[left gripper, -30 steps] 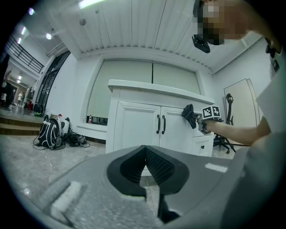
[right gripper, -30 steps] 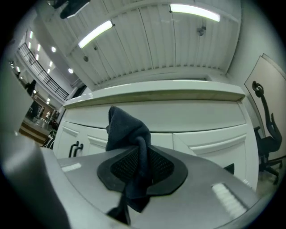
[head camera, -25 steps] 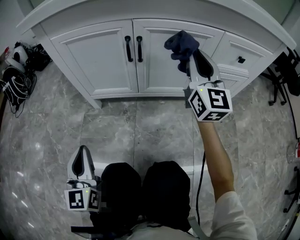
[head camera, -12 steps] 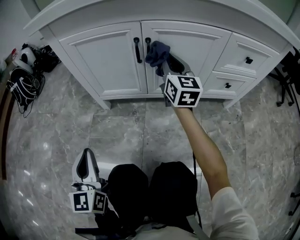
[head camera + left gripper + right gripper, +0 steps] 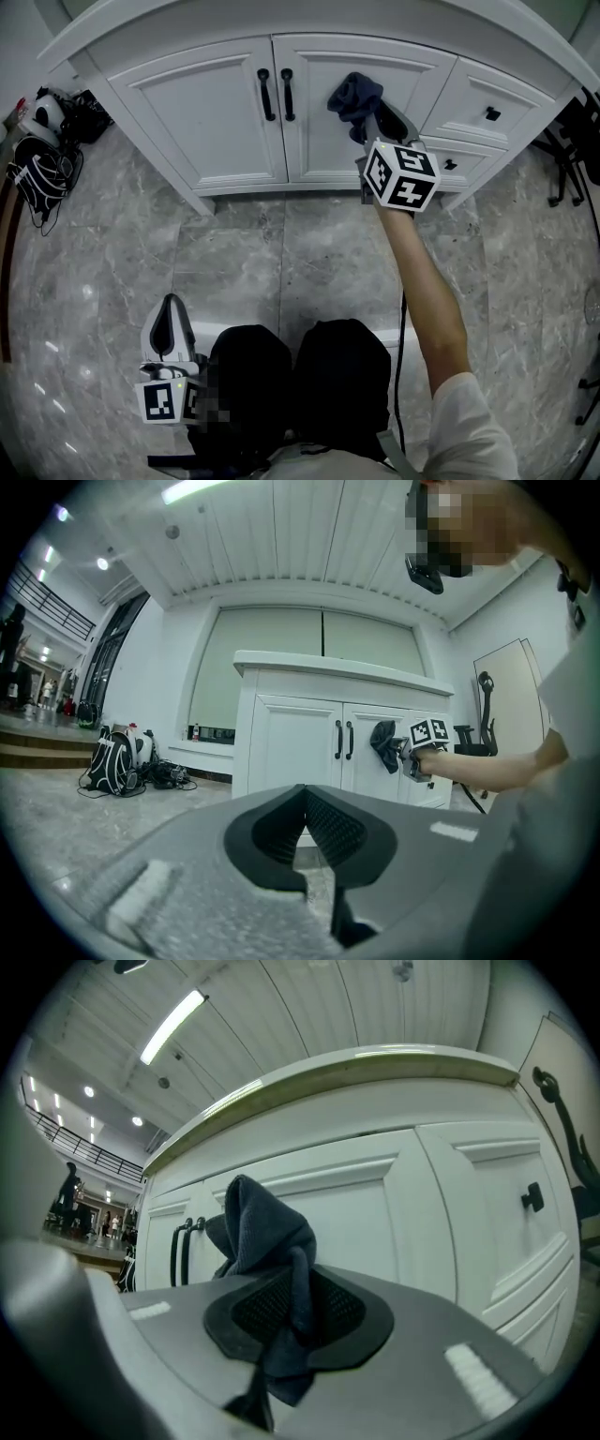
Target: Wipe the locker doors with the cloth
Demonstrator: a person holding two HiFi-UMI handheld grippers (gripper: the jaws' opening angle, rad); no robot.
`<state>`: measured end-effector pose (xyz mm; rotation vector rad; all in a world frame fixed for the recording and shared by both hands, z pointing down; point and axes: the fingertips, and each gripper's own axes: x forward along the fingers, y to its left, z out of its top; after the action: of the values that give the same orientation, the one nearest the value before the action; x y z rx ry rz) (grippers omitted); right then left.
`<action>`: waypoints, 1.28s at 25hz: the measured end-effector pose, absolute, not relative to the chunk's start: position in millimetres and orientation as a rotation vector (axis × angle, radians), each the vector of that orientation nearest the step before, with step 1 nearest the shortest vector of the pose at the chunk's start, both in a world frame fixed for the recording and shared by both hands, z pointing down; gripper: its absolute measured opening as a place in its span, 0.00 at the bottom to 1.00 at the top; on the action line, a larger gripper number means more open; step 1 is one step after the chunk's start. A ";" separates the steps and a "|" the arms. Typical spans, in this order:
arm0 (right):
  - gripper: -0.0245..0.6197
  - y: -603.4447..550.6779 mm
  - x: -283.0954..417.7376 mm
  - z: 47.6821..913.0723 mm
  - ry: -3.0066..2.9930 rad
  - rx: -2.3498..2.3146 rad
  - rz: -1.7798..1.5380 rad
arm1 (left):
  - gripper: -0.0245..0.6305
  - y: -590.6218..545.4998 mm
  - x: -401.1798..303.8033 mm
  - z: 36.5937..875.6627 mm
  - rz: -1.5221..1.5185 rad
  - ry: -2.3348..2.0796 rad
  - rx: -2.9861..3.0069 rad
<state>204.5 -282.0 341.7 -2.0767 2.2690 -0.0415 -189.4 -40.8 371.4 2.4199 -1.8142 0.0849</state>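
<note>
The cloth (image 5: 265,1232) is a dark navy, finely textured rag bunched into a crumpled peak, with a tail hanging below the pads. The right gripper (image 5: 368,114) is clenched on it, holding it at the right-hand white locker door (image 5: 323,141), right of the 2 black handles (image 5: 276,94). The left gripper (image 5: 306,799) sits low over the marble floor (image 5: 281,262), closed and empty.

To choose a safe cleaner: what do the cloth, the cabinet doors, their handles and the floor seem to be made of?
The cloth: dark blue woven fabric, maybe microfibre; soft folds, fine texture.
The doors: probably painted wood or board; white, framed panels.
The handles: likely metal, matte black.
The floor: polished grey marble or marble-look tile; veins, reflections.
</note>
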 end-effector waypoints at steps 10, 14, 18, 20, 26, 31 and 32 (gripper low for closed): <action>0.14 -263.0 284.2 339.9 2.149 -2.245 -0.010 | 0.04 -37.5 -186.7 370.4 0.074 -1.814 2.426; 0.14 -254.9 293.5 339.8 2.129 -2.279 0.014 | 0.04 -35.6 -185.8 369.2 0.073 -1.815 2.428; 0.14 -240.7 284.0 334.3 2.157 -2.212 0.057 | 0.04 -34.9 -187.4 369.8 0.078 -1.819 2.427; 0.14 -230.4 263.2 330.7 2.218 -2.141 0.101 | 0.04 -34.9 -187.4 370.1 0.075 -1.818 2.428; 0.14 -222.1 178.0 356.1 2.401 -1.921 0.040 | 0.04 -34.2 -189.3 372.6 0.076 -1.818 2.424; 0.14 -255.0 124.6 409.5 2.485 -1.819 -0.207 | 0.04 -30.2 -195.7 372.9 0.089 -1.826 2.417; 0.14 -262.9 117.8 417.9 2.494 -1.816 -0.245 | 0.04 -29.6 -198.3 372.3 0.092 -1.832 2.414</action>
<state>117.8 -262.9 417.9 -1.8163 2.4941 -0.2448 -198.3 -29.6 372.3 2.4136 -1.8322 0.0920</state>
